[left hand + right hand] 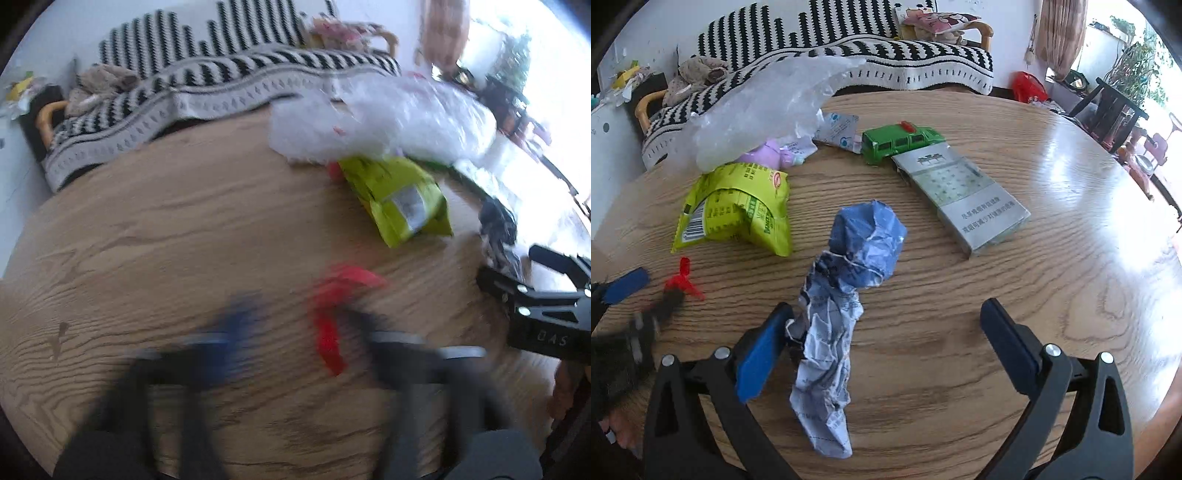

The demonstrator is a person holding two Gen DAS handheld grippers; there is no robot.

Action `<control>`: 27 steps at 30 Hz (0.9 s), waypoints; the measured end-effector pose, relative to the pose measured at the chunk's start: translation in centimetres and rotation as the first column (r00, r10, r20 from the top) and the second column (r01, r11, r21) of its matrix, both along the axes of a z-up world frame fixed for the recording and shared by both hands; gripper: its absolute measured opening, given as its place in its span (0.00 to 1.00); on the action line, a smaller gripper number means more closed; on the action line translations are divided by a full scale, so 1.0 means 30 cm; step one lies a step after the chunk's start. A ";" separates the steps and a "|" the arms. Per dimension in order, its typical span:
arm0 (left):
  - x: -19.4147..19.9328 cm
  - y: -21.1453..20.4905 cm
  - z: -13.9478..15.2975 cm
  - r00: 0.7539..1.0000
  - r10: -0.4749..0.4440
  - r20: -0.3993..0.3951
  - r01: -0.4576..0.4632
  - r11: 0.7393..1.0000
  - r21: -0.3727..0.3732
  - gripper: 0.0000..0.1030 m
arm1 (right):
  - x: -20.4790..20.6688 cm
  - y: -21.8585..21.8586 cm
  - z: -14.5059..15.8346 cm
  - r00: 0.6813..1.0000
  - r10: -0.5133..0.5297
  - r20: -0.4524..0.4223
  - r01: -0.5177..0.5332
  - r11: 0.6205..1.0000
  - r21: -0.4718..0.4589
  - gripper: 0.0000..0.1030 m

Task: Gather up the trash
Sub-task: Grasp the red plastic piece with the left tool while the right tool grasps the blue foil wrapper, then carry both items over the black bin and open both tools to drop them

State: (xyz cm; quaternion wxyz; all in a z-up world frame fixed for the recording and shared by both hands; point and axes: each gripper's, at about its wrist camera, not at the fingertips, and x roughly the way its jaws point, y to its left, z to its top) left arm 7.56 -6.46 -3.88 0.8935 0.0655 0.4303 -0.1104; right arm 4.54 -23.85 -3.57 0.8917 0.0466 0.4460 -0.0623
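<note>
Both your wrist cameras look steeply down, close over the wooden surface (960, 332), facing the striped sofa (849, 51); both catch the green wrapper (399, 199)

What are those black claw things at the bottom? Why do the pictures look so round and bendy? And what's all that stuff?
Those are two grabbing tools, one in each of a person's hands. Each carries a tiny wide-eyed camera, which bends the picture. The blurry picture looks out from the left gripper, the sharp one from the right gripper. On the wooden table lie a crumpled blue paper, a green snack bag, a clear plastic bag, a silver box, a green toy car and a red scrap. The right gripper is open around the paper. The left one is shut by the red scrap; blur hides whether it pinched it.
</note>
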 end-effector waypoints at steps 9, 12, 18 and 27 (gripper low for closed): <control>-0.031 0.030 0.038 1.000 0.013 -0.007 -0.013 0.998 -0.060 0.08 | -0.061 -0.038 0.033 0.994 -0.020 0.107 0.010 0.995 0.096 0.22; -0.040 0.040 0.048 1.000 0.020 -0.006 -0.021 0.997 -0.075 0.08 | -0.071 -0.021 0.042 0.994 -0.001 0.112 -0.009 0.996 0.087 0.22; -0.050 0.043 0.065 1.000 0.027 0.001 -0.027 0.997 -0.073 0.09 | -0.078 -0.015 0.047 0.993 0.005 0.116 -0.016 0.996 0.089 0.22; -0.093 0.032 0.096 0.999 0.031 0.026 -0.029 0.997 -0.078 0.09 | -0.106 -0.034 0.070 0.987 -0.006 0.159 -0.014 0.992 0.122 0.22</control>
